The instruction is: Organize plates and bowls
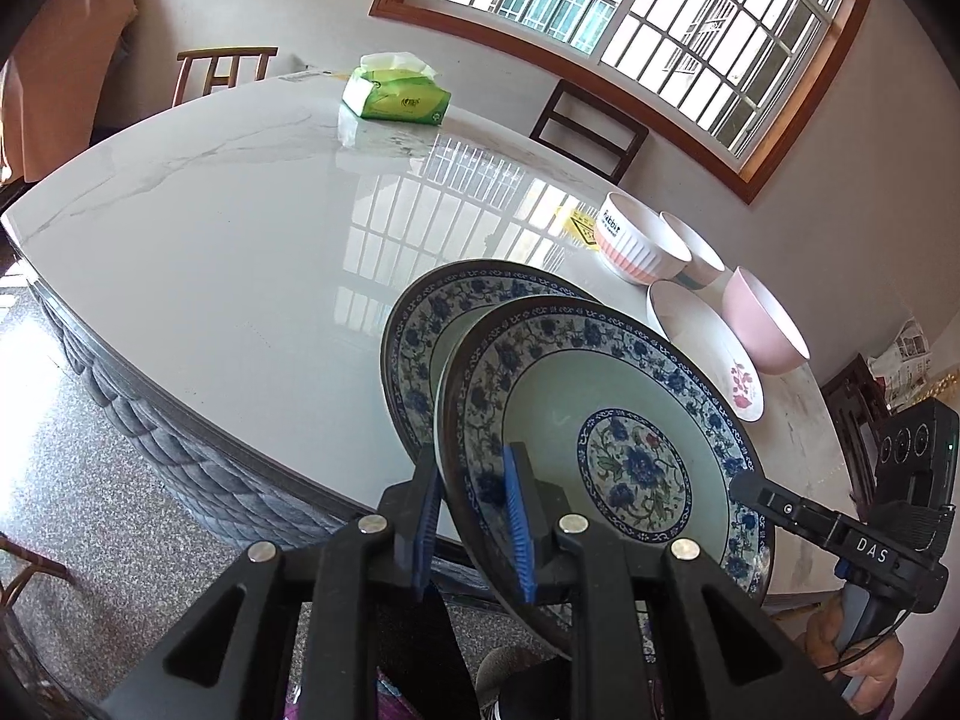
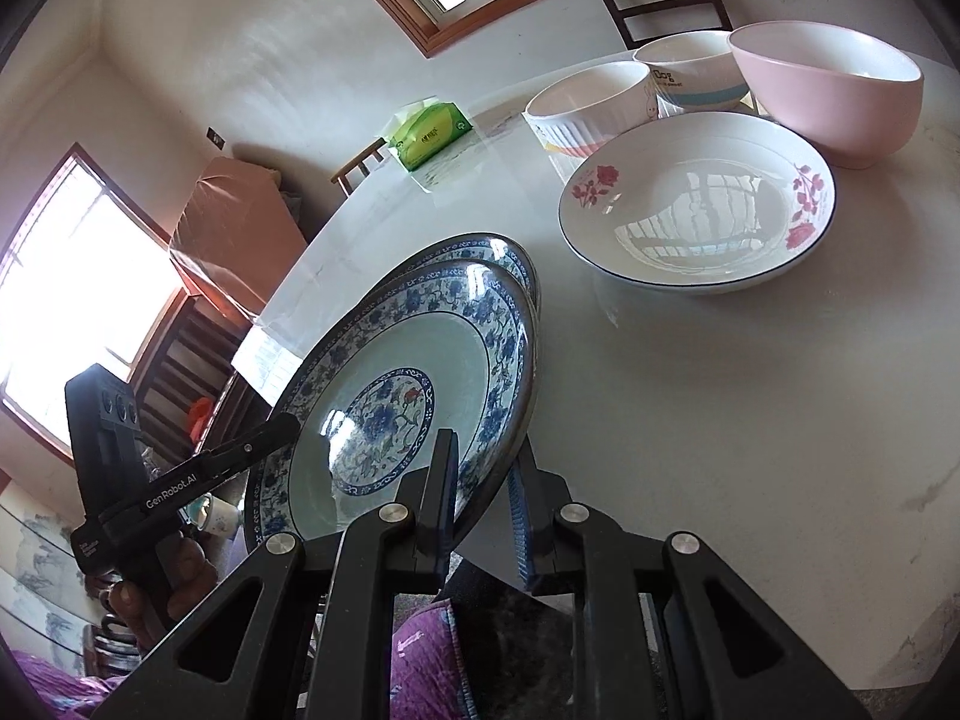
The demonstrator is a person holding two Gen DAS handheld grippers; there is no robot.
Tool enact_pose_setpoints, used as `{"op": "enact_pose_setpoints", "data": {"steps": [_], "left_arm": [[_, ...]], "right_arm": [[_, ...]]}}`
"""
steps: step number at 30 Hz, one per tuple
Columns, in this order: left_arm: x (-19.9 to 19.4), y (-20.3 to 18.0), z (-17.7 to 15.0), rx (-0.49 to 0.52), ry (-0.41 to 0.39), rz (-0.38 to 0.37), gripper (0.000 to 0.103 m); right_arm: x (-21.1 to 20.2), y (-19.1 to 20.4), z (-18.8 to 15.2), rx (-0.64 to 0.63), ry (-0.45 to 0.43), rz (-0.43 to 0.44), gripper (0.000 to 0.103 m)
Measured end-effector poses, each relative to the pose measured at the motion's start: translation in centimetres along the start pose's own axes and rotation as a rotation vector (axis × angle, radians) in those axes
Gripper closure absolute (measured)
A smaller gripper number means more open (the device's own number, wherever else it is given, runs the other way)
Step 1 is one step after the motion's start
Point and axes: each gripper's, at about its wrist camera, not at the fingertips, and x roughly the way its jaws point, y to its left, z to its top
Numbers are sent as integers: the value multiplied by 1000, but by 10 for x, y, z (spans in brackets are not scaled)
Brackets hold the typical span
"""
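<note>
The left wrist view looks forward and down along the left gripper from the near edge of the white table, close above a blue floral plate, facing the barred window. The right gripper enters at its lower right.

The right wrist view looks along the right gripper from the plate's other side, equally close, facing across the table toward the far corner; the left gripper shows at lower left.

Both views share the held plate, the second blue plate beneath, the rose-patterned dish, the pink bowl and the green tissue pack.
</note>
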Motion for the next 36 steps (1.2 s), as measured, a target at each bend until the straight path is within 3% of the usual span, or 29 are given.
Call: {"op": "enact_pose_setpoints", "data": {"steps": [16, 36], "left_arm": [[24, 14, 26, -12, -4, 39, 83], [38, 7, 32, 29, -26, 75, 77]], "right_arm": [[33, 7, 22, -11, 39, -25, 86], [29, 8, 26, -9, 17, -59, 86]]}}
